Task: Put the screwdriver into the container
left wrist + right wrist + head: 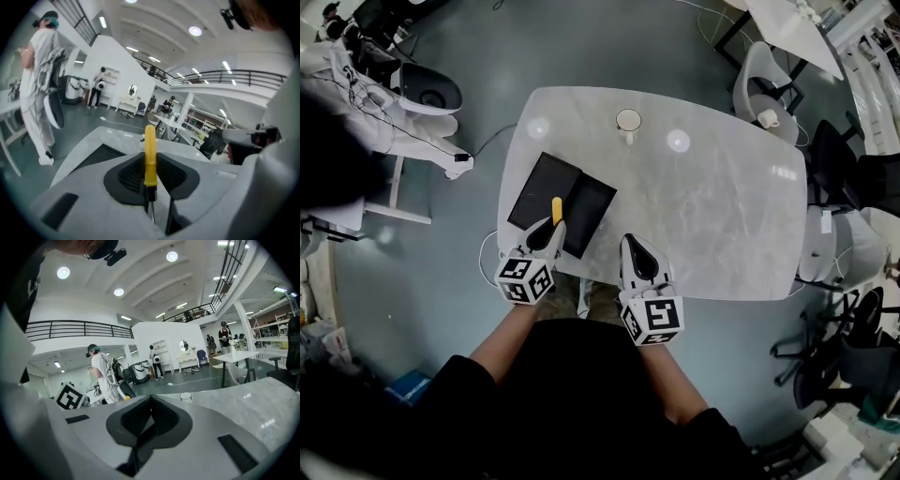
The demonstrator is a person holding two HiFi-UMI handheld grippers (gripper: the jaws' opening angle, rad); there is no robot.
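Observation:
A screwdriver with a yellow handle (556, 209) pokes forward out of my left gripper (548, 228), over the near edge of a black mat (561, 202). In the left gripper view the yellow handle (150, 157) stands between the jaws, which are shut on the screwdriver, with its thin metal shaft (151, 208) running back toward the camera. The container, a small white cup (628, 120), stands at the far side of the marble table (722, 216); it also shows in the right gripper view as the cup (186, 396). My right gripper (634, 251) rests at the table's near edge, shut and holding nothing.
Two black mats lie side by side on the table's left part. Chairs (766, 80) stand past the table's right end, one with a white mug (767, 118) on it. A person in white (35, 89) stands off to the left on the floor.

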